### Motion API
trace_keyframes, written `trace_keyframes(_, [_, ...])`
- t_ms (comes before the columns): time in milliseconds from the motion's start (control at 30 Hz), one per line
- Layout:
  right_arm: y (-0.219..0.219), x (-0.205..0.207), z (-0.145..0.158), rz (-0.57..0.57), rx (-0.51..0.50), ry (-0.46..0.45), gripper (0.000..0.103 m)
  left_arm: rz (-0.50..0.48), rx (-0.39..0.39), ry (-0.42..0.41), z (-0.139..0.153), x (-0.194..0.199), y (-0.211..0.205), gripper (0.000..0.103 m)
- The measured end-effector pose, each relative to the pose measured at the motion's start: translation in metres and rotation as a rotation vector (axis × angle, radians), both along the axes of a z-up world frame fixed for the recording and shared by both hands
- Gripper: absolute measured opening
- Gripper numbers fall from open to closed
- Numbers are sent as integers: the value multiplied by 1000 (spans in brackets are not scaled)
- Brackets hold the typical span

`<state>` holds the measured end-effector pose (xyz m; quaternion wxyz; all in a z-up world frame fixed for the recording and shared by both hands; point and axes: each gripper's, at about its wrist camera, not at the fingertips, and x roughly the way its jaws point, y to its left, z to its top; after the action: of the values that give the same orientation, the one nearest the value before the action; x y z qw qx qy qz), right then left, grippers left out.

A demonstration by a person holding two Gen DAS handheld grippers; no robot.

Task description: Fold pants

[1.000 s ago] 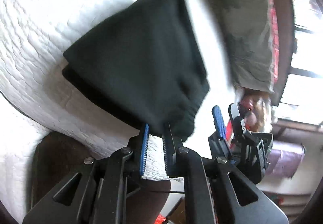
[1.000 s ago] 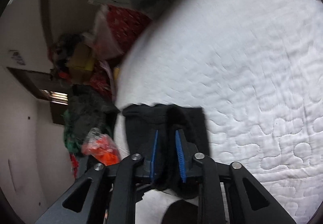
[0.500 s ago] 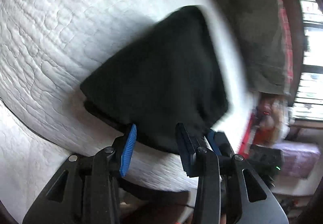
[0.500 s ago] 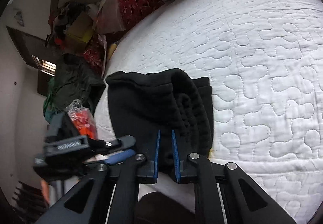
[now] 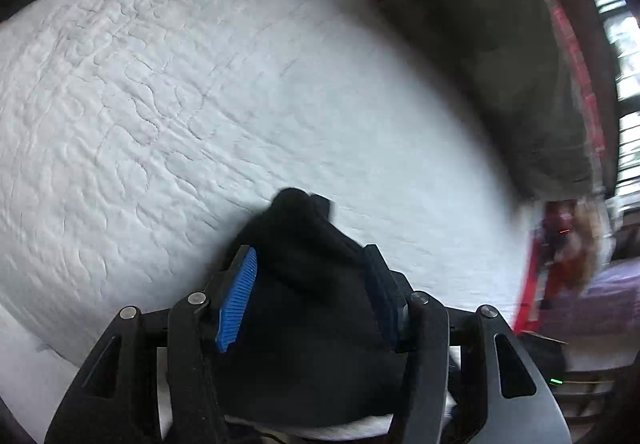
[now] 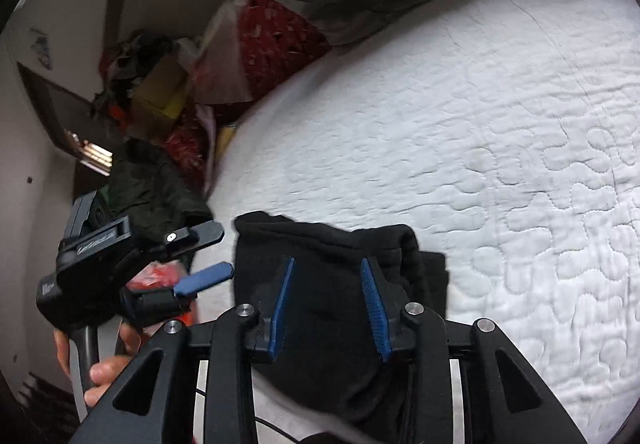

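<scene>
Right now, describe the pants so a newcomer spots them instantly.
Find the white quilted bed. At its near edge lies a small folded bundle, the pants, between the open fingers of the right gripper. It is the only black thing lying on the white quilt.

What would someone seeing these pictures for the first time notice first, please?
The folded black pants stand out, a dark bundle lying on the white quilted bed cover near its edge. The right gripper frames them with its blue-padded jaws open on either side, and the left gripper does the same in its own view. Behind the bed, a cluttered heap fills the corner.
</scene>
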<state>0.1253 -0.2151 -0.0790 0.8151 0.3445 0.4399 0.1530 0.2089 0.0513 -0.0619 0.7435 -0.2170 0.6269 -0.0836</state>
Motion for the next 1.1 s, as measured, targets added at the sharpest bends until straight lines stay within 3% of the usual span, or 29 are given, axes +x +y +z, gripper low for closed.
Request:
trace_keyframes(200, [7, 7, -5, 45, -42, -33, 32, -24, 7, -19, -16, -2, 1, 53])
trace_keyframes(300, [3, 5, -10, 30, -1, -32, 31, -21, 3, -37, -11, -7, 8, 53])
trace_keyframes(400, [0, 5, -9, 18, 31, -9, 31, -27, 52, -91, 4, -21, 15, 53])
trace_keyframes(533, [-1, -1, 4, 15, 61, 0, 36, -58, 152, -166, 30, -39, 4, 53])
trace_keyframes(700, [-8, -27, 17, -4, 77, -12, 60, -74, 223, -214, 39, -68, 13, 53])
trace_keyframes(933, [-13, -54, 16, -19, 48, 32, 61, -83, 264, -240, 48, -90, 26, 53])
trace_keyframes(1100, [-15, -61, 17, -41, 33, 58, 66, -83, 274, -207, 46, -96, 39, 53])
